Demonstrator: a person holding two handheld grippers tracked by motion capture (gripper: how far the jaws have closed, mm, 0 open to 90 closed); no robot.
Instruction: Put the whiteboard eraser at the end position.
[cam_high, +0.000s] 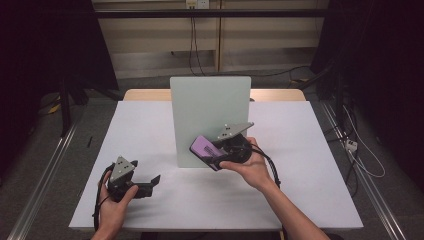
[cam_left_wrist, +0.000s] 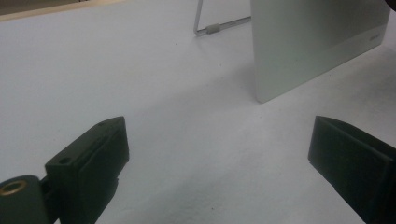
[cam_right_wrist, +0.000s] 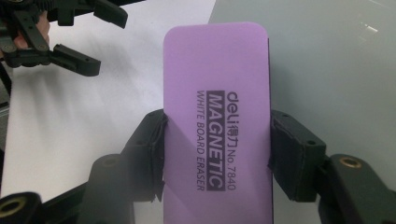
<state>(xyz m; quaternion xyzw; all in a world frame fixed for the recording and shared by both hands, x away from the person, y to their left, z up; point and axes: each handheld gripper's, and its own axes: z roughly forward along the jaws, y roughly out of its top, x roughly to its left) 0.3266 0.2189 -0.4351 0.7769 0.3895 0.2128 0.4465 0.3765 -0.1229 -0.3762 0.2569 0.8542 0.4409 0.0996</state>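
Here the right gripper (cam_high: 212, 152) clamps a purple eraser (cam_right_wrist: 217, 121) by its long sides, held just in front of the upright pale board (cam_high: 210, 120) that stands directly ahead of it. Off to its left, well apart, the left gripper (cam_high: 150, 184) rests low over the white table (cam_high: 300, 190) with its jaws wide and nothing between them; the board's lower corner lies ahead of it to the right.

One purple whiteboard eraser (cam_right_wrist: 217, 126), one upright whiteboard (cam_high: 210, 120) near the table's (cam_high: 150, 125) far edge, two grippers, one table.
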